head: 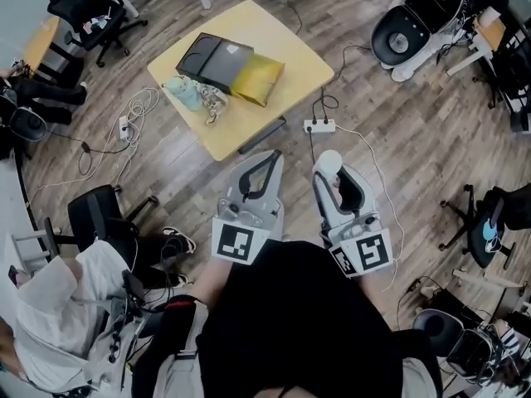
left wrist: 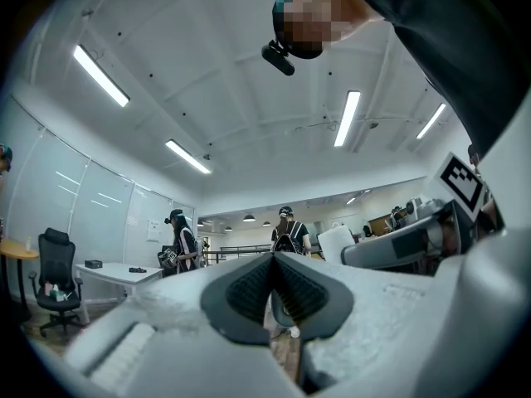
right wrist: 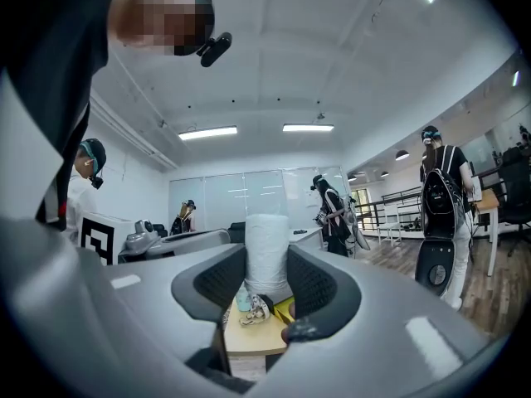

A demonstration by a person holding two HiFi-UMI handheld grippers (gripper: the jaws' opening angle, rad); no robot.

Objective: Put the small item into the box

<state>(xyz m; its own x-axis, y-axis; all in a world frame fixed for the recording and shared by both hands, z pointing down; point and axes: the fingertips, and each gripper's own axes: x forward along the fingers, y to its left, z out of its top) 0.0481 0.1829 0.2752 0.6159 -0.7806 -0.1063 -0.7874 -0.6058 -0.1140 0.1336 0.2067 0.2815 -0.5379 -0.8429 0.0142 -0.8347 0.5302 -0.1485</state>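
Observation:
A black box (head: 211, 59) lies on the yellow table (head: 290, 65), with a yellow pouch (head: 258, 79) against its right side. A teal item (head: 184, 92) and a small patterned item (head: 213, 102) sit at the table's near left. My right gripper (head: 330, 169) is held low over the floor, well short of the table. It is shut on a white cylindrical item (head: 329, 161), which stands upright between the pads (right wrist: 267, 255). Below that item the right gripper view shows the table (right wrist: 249, 338). My left gripper (head: 270, 157) is beside it, shut and empty (left wrist: 272, 259).
A white power strip (head: 319, 126) and its cables lie on the wood floor between me and the table. Office chairs (head: 104, 214) and a seated person (head: 50, 305) are at the left. A round white machine (head: 411, 27) stands at the upper right. People stand farther off (right wrist: 332, 210).

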